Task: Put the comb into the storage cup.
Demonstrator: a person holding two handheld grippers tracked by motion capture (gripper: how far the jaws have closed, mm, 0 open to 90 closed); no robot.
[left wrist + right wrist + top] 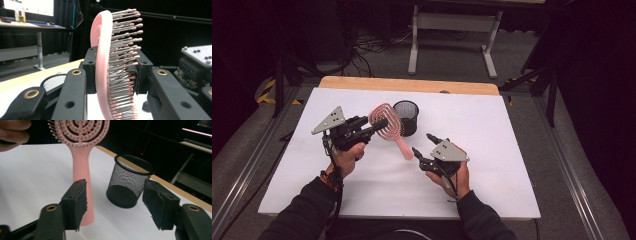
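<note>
The left tongs [373,125] pinch the pink hairbrush [388,125] by its head, partly covering it; the right tongs [422,145] gape empty.

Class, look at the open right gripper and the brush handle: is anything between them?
Nothing visible. The right gripper stands open just short of the pink brush, which the left gripper holds by its head. The mesh cup stands off to the side.
</note>
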